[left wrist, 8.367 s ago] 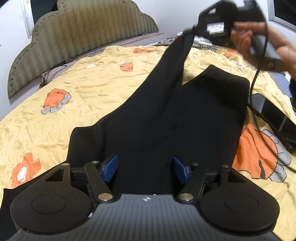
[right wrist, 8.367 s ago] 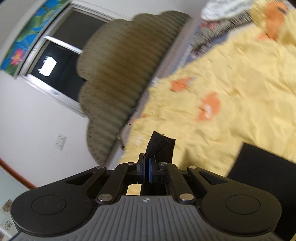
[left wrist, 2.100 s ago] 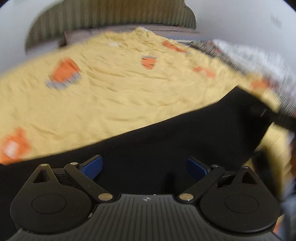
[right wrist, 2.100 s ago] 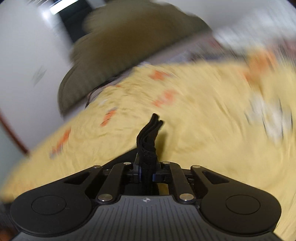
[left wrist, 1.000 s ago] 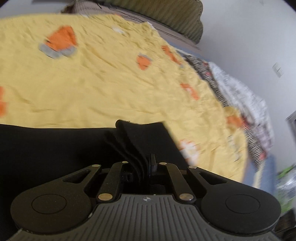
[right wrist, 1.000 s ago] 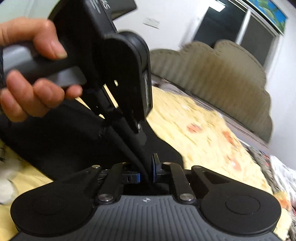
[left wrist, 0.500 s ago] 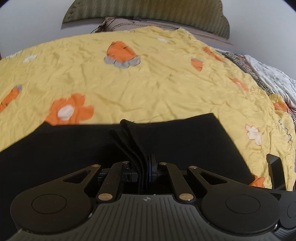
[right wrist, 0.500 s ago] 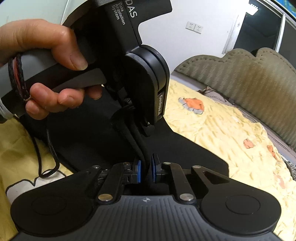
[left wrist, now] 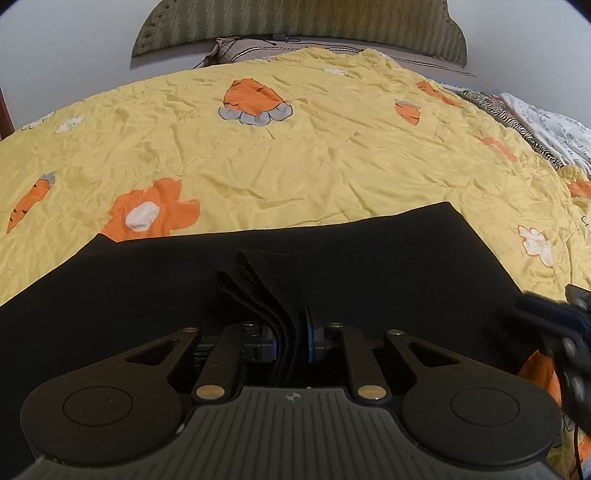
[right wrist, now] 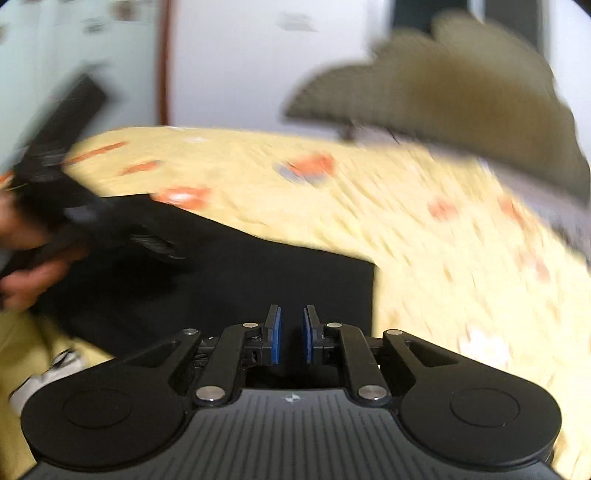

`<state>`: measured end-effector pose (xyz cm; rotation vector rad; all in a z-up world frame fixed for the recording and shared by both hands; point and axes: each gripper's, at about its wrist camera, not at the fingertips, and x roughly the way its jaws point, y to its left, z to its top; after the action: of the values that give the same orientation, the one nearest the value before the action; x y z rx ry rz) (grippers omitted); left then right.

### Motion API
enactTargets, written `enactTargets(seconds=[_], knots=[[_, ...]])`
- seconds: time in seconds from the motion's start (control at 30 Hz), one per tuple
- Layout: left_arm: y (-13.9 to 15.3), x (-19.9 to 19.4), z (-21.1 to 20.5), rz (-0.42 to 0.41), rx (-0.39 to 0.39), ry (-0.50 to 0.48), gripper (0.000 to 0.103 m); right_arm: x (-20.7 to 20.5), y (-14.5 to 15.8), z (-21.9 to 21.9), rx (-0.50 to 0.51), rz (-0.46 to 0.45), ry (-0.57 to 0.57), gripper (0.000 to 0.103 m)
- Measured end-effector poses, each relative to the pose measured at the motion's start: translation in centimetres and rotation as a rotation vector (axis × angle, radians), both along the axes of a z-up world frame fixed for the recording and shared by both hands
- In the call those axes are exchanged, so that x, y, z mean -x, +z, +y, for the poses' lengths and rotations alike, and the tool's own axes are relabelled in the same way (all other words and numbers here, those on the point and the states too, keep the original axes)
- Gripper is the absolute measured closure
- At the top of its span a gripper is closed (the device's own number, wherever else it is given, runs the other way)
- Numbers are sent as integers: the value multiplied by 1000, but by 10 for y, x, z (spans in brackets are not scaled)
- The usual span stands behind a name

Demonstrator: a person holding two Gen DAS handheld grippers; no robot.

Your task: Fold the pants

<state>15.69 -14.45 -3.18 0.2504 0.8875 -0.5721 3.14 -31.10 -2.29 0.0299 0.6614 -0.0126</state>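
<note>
Pants (left wrist: 369,266), black, folded flat on yellow bedspread (left wrist: 295,155). Left gripper (left wrist: 291,345) pinches stacked hem layers; right gripper (right wrist: 291,336) parted, seemingly empty amid blur. Fabric likely soft, limp; grab layered edges.

pants (left wrist: 369,266): black; bedspread (left wrist: 332,155): yellow, orange flower and carrot prints; headboard (left wrist: 295,22): olive, ribbed

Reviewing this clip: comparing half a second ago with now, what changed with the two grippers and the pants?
The right gripper let go: its blue pads, clamped on black fabric half a second ago, now stand apart with nothing between them, and its blurred view has swung away from the left hand. The left gripper stays shut on the layered edge of the pants, which still lie flat on the yellow bedspread.
</note>
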Motion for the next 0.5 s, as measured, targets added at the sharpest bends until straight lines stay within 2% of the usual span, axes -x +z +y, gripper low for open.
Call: enactTargets(seconds=[0.07,0.1,0.17,0.23,0.3,0.33,0.43,0.5], knots=[[1,2,1,-3,-9,-9,87,-10,-15,-7,-20,100,17,92],[2,3,3,0,-9,-13,87,-15,-15,-8,18,119,37,92],[3,3,7,10,-6,-9,85,-6,-8,-6,47,114,24,91],[1,0,10,27,3,11,74,-12,4,-9,19,55,-29,91],[-1,-3,11,35,17,28,71,-17,4,-2,-5,14,-36,91],[0,-3,11,35,18,34,70,-28,0,-1,-22,11,-25,91],[4,0,12,27,10,36,70,-74,-22,-4,-25,94,-27,91],[9,2,17,18,10,38,68,-82,-25,-7,-40,80,-48,91]])
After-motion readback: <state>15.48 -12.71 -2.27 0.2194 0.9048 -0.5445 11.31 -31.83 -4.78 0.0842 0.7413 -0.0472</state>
